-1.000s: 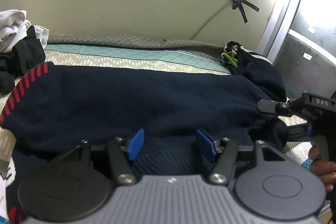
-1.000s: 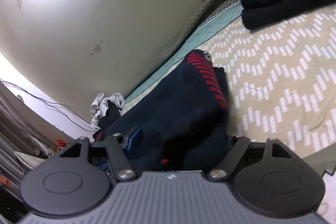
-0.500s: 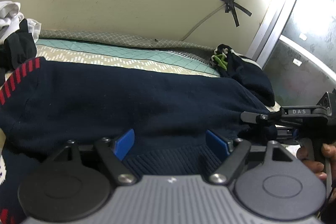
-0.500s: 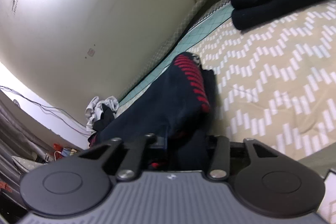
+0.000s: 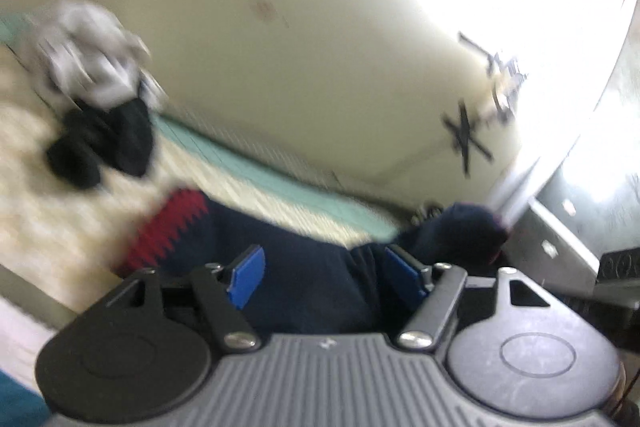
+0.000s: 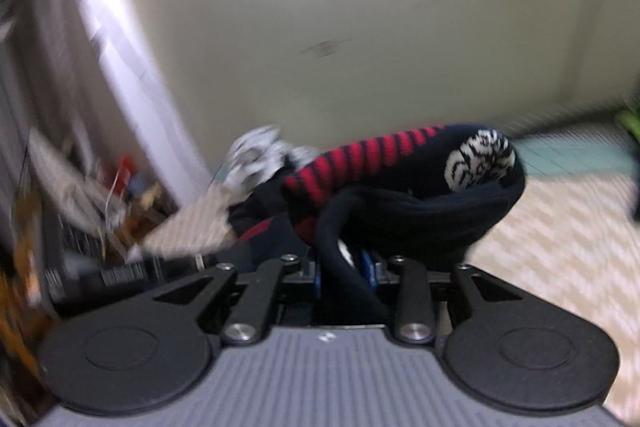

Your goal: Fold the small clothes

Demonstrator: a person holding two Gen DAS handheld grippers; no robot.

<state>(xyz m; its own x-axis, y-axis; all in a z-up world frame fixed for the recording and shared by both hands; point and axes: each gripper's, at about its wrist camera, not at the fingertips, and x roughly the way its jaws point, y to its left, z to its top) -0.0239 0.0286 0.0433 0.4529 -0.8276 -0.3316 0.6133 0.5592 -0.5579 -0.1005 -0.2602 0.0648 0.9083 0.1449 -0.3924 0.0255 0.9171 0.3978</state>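
Note:
A navy sweater point(image 5: 304, 259) with a red zigzag cuff point(image 5: 172, 227) lies on the patterned bed cover point(image 5: 60, 207). My left gripper point(image 5: 324, 279) is low over it. Its blue pads point(image 5: 244, 279) stand wide apart and are closing, with navy fabric bunched between them. In the right wrist view the sweater point(image 6: 420, 215) hangs raised in a bundle, showing red stripes point(image 6: 360, 159) and a white pattern point(image 6: 480, 159). My right gripper point(image 6: 342, 273) is closing, its pads narrow and pinching a navy edge of the sweater. Both views are blurred by motion.
A heap of white and black clothes point(image 5: 92, 67) lies at the far left by the wall. A dark folded pile point(image 5: 460, 231) sits at the right end of the bed. Cluttered shelves point(image 6: 80, 187) stand left of the bed. Bare bed cover point(image 6: 560, 227) lies to the right.
My right gripper closed on the sweater, rolled and lifted it off the bed. The left gripper's view swung and tilted, and more of the bed's left end shows. Its pads stayed apart.

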